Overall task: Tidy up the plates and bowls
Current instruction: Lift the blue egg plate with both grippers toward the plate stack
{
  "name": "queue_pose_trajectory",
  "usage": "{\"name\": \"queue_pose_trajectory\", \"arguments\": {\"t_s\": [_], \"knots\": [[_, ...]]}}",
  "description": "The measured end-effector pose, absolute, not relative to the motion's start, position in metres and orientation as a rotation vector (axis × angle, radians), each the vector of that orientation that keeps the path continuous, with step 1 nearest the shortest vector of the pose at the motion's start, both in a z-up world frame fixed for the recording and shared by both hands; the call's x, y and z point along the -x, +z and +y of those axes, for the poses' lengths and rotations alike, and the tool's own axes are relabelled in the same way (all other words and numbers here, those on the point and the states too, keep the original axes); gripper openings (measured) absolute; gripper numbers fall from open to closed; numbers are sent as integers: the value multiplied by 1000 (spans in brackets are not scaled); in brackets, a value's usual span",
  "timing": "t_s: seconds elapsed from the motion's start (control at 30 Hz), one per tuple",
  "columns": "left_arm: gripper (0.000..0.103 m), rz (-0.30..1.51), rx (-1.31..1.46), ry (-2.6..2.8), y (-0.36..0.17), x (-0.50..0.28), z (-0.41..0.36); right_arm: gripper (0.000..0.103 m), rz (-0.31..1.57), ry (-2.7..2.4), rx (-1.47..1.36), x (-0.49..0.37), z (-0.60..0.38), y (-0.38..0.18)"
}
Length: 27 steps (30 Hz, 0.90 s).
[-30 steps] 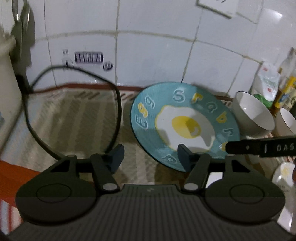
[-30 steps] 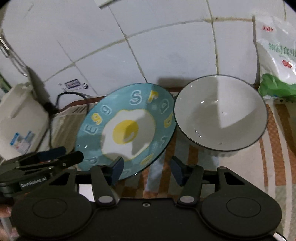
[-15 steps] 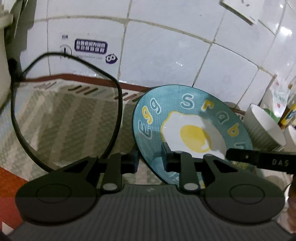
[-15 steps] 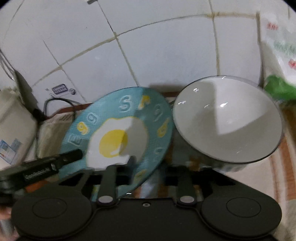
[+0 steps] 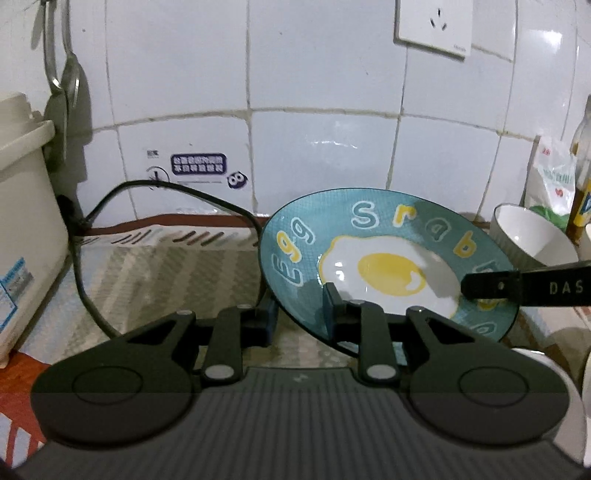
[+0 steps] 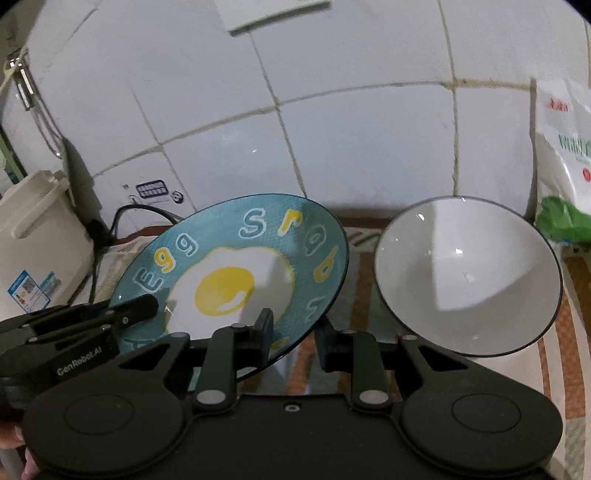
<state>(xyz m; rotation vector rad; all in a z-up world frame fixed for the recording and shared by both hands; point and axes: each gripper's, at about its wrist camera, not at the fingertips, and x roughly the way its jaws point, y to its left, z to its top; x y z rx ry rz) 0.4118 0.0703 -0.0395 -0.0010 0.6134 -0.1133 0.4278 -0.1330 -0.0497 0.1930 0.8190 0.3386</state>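
A teal plate painted with a fried egg and letters is tilted up off the striped mat, its face toward both cameras. My left gripper is shut on its near left rim. My right gripper is shut on the plate at its lower right rim. Each view shows the other gripper's fingers clamped over the opposite edge. A white bowl with a dark rim sits tipped just right of the plate; the same bowl shows behind the plate's right side.
A beige appliance stands at the left, with a black cable looping over the striped mat. The tiled wall with a socket is close behind. A white and green bag, a bottle and another white dish crowd the right.
Both grippers stood wide open beside the plate's rim and have closed onto it, left on the left edge, right on the right. Both views have tipped up to show more wall.
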Motion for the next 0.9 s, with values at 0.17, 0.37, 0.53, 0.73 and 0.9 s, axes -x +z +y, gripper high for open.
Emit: {"name": "queue_pose_trajectory", "arguments": {"t_s": [0.17, 0.37, 0.53, 0.73, 0.9], "knots": [[23, 574, 3, -98, -22, -400, 77, 28, 782, 359, -182, -421, -127, -31], [23, 535, -8, -100, 0, -374, 77, 28, 760, 380, -178, -395, -130, -6], [23, 515, -17, -118, 17, -340, 70, 28, 750, 386, -172, -362, -140, 15], [24, 495, -30, -137, 41, -295, 49, 28, 734, 392, -173, -314, -164, 43], [24, 478, -47, -156, 54, -256, 24, 28, 728, 390, -179, -278, -191, 55]]}}
